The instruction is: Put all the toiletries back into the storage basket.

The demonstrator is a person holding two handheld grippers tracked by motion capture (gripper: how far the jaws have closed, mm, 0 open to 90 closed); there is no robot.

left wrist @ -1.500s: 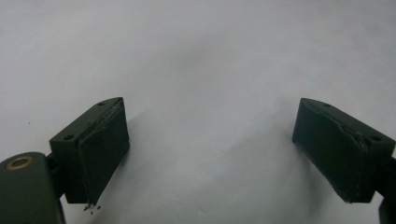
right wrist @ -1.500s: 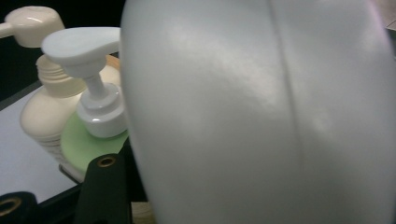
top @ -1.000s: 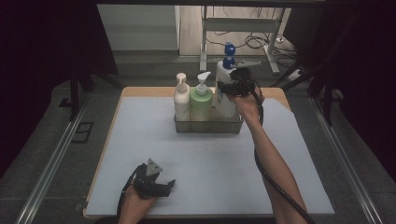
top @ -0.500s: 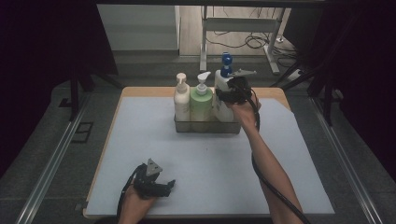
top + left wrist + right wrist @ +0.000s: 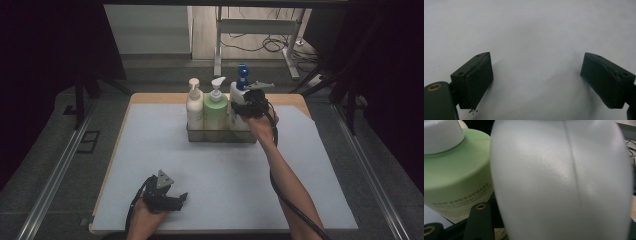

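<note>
The right hand-held gripper point(image 5: 248, 103) is seen clenched on the white bottle w/ blue pump point(image 5: 237, 100), approx. at its upper body; in the right gripper view the bottle's pale wall point(image 5: 564, 182) is pressed close betw. the jaws, w/ one black jaw visible at bottom left. The bottle is held upright at the right end of the clear tray point(image 5: 220, 135), its base in or just above the tray; which of the two cannot be told. Just beside it, in the middle slot, the green bottle point(image 5: 216, 107) is stood upright, also seen in the right gripper view point(image 5: 456, 175). At the tray's left end the cream bottle point(image 5: 194, 105) is stood, touching or nearly touching the green one. The tray is placed toward the far middle of the surface point(image 5: 310, 165), which is covered by a pale sheet.

The left hand-held gripper point(image 5: 172, 200) is rested low near the front left edge, well apart from the tray. Its jaws are seen spread wide, nothing betw. them, w/ bare sheet point(image 5: 534, 37) under them.
</note>
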